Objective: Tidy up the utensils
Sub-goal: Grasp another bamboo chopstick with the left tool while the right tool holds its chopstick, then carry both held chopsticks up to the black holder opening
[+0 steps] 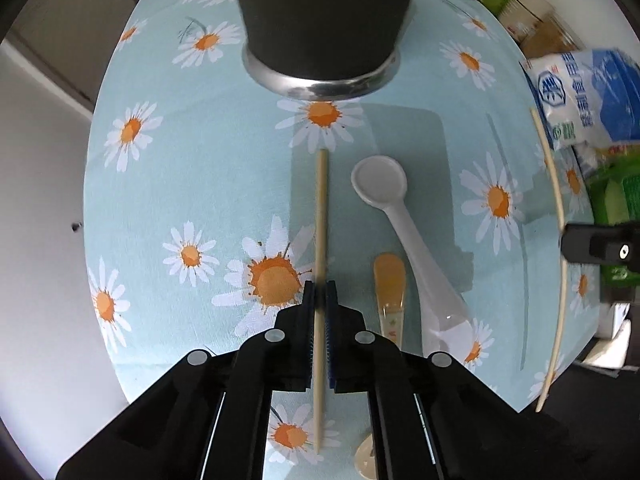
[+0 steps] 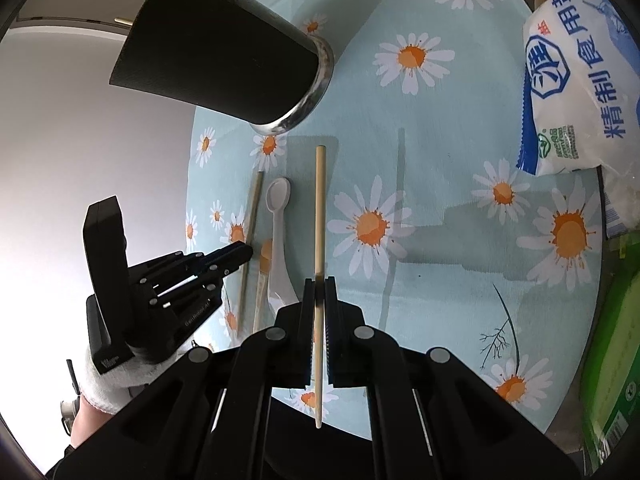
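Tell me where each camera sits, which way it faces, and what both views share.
Left wrist: on the left hand-held gripper, looking straight down at the daisy tablecloth; its jaws grip a wooden chopstick.
Right wrist: on the right hand-held gripper, angled down across the table; it grips a second wooden chopstick; a white glove shows.
Shared: black metal-rimmed holder, white plastic spoon, small orange spoon.

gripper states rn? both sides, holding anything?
Left gripper: shut on a chopstick.
Right gripper: shut on the other chopstick.
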`<move>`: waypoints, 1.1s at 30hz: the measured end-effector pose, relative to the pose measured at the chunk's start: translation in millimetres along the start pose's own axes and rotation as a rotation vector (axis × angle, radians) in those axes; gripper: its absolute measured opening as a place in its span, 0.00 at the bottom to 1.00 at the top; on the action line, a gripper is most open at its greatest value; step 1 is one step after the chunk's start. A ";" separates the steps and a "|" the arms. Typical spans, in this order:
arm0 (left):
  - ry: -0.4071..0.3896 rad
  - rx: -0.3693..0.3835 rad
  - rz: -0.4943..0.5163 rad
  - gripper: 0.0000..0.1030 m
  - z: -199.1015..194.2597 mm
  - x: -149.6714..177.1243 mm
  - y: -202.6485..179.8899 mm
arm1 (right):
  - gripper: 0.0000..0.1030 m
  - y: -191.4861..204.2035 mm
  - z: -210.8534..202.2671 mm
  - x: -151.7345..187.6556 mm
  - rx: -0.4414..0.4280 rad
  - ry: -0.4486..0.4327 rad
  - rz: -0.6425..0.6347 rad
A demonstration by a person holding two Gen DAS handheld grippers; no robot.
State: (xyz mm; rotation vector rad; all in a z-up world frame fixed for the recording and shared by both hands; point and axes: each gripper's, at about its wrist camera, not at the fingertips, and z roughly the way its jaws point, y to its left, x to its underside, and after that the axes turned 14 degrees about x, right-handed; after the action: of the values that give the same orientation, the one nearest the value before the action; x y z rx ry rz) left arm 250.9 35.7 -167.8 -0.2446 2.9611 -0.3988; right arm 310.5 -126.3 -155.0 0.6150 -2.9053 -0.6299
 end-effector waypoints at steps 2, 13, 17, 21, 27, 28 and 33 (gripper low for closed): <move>-0.001 0.004 -0.013 0.04 -0.2 -1.2 2.7 | 0.05 -3.1 0.6 0.6 -0.013 0.009 -0.001; -0.073 0.016 -0.028 0.04 -18.5 11.8 9.6 | 0.05 -3.9 -10.5 -3.8 0.003 -0.011 -0.028; -0.099 0.030 -0.032 0.04 -30.3 11.9 11.0 | 0.05 4.1 -11.3 -4.7 0.018 -0.019 -0.042; -0.131 0.035 -0.011 0.04 -46.4 20.8 9.5 | 0.05 14.7 -14.9 -5.4 0.038 -0.038 -0.063; -0.186 0.081 -0.010 0.04 -63.8 36.3 19.3 | 0.06 28.7 -19.7 -4.0 0.054 -0.063 -0.077; -0.195 0.089 -0.009 0.04 -67.2 38.7 21.4 | 0.06 33.1 -19.9 -3.6 0.062 -0.072 -0.081; -0.247 0.135 -0.008 0.04 -81.2 37.9 25.0 | 0.05 52.1 -23.6 -3.3 0.083 -0.108 -0.100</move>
State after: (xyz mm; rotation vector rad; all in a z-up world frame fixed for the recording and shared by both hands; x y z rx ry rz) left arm 197.1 72.9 -101.7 -0.2691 2.6802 -0.5255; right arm 298.9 -90.5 -111.8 0.7632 -3.0297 -0.5726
